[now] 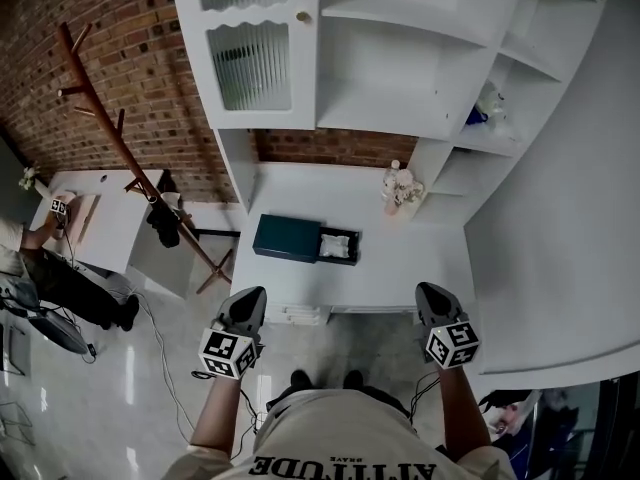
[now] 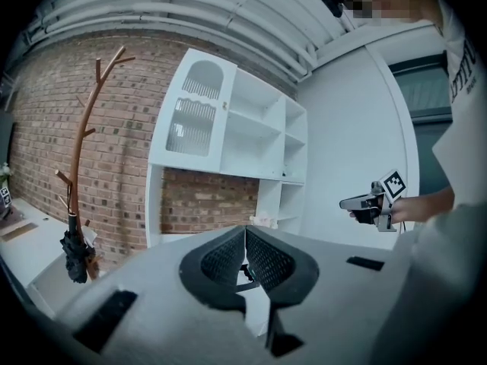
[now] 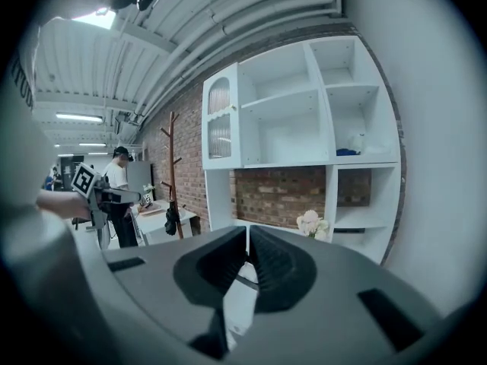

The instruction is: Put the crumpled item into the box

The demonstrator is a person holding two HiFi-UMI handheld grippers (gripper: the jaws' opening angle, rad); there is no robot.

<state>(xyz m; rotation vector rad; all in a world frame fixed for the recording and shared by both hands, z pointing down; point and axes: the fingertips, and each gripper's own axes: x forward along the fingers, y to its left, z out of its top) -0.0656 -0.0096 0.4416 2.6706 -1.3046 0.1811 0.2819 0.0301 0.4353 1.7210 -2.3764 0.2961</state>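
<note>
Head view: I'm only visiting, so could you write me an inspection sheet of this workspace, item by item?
Surface: white desk, against the wall.
Job's things: dark box beside a small open tray holding a white item; crumpled or not, too small to tell.
Clutter: flowers at the desk's back.
Grippers: left gripper and right gripper both shut, empty, short of the desk.
Cables: cable on the floor, left.
Surroundings: white shelves, brick wall, coat stand, another person at a side table.

Rough brick wall (image 1: pixel 150 28) (matt white shelving (image 1: pixel 400 68))
</note>
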